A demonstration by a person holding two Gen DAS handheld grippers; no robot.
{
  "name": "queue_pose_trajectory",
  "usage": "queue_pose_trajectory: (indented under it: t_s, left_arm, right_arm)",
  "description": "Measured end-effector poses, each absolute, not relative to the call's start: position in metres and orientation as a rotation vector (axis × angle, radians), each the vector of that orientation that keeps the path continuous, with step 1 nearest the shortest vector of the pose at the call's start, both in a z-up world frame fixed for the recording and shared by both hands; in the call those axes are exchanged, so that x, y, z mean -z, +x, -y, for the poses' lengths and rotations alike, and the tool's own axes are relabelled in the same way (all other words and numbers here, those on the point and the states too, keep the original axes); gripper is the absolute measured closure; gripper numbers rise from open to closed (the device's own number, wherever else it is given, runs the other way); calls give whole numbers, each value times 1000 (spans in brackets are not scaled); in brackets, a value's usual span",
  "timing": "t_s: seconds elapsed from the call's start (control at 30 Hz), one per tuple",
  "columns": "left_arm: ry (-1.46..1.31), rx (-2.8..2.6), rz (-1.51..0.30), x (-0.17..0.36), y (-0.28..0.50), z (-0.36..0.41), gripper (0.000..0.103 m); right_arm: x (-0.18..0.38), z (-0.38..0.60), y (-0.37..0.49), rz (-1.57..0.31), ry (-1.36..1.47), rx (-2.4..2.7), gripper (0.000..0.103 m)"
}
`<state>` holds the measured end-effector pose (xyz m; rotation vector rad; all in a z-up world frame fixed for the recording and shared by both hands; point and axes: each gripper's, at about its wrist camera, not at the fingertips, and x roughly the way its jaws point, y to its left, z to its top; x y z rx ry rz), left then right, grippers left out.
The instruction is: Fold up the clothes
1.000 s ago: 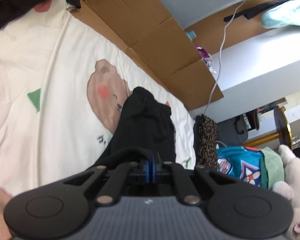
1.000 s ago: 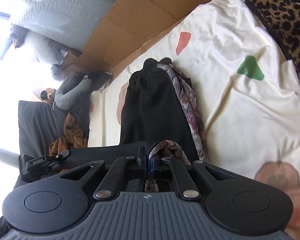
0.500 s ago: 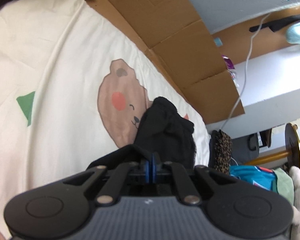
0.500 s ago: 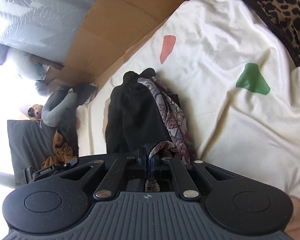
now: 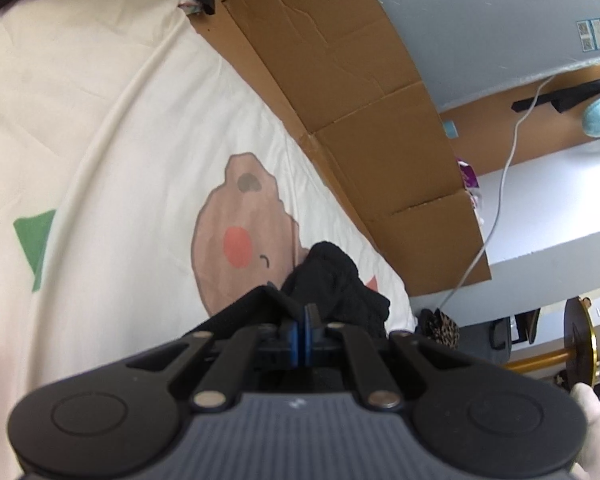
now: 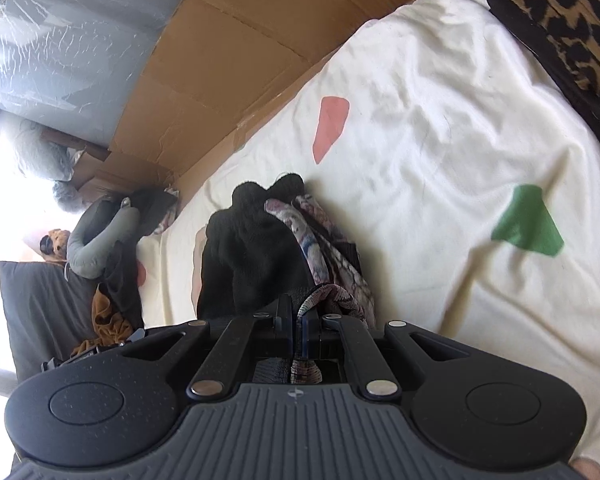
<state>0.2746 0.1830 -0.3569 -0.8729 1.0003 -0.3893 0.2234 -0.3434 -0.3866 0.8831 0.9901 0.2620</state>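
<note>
Fingers of your left gripper [image 5: 304, 316] and right gripper [image 6: 296, 320] pinch the black garment [image 6: 256, 252], holding it hanging over the bedsheet [image 6: 440, 128] for folding.

garment [image 6: 256, 256]: matt black cloth (patterned lining) | sheet [image 6: 440, 128]: soft cotton | cardboard [image 5: 360, 92]: matt

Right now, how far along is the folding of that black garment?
Partway, it seems. Done: the black garment is bunched lengthwise, its patterned lining showing. In hand: the left gripper and right gripper are each shut on an edge, holding it over the sheet. Left: laying it flat and finishing the fold. Another pile of clothes waits at the bed's end.
</note>
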Motion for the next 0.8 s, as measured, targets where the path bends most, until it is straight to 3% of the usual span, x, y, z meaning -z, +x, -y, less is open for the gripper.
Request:
queue_pose_trajectory:
  t_s: [0.37,0.43,0.47,0.5,0.53,0.57,0.6,0.67,0.8]
  left_arm:
    - [-782,322,-1034,373,296,-171,99]
    - [-746,324,-1047,372,296,-169,92]
    - [-726,330,-1047,369,295,-168,91]
    - [-707,338,-1041,365,293,-167,82]
    - [-692,338,-1034,361,288,-166,66]
    - [-675,338,-1026,357,284,-165,60]
    - [-652,336,-1020,354,280,-163,57]
    - [-599,338,-1015,349,271,-159,57]
    - [-468,338,-1013,339,257,-149,51]
  right_arm:
    - [406,338,253,-1029,827,-217,97]
    - [409,340,253,-1029,843,-216,96]
    - [405,340,250,-1024,844,-229,94]
    - [402,340,248,-1020,842,-241,90]
    - [398,339,245,-1019,827,-251,79]
    - [393,338,243,-1019,811,-261,70]
    - [389,336,239,-1017,795,-261,68]
    - [381,332,232,-1007,760,-266,54]
    - [370,321,218,-1018,627,-254,53]
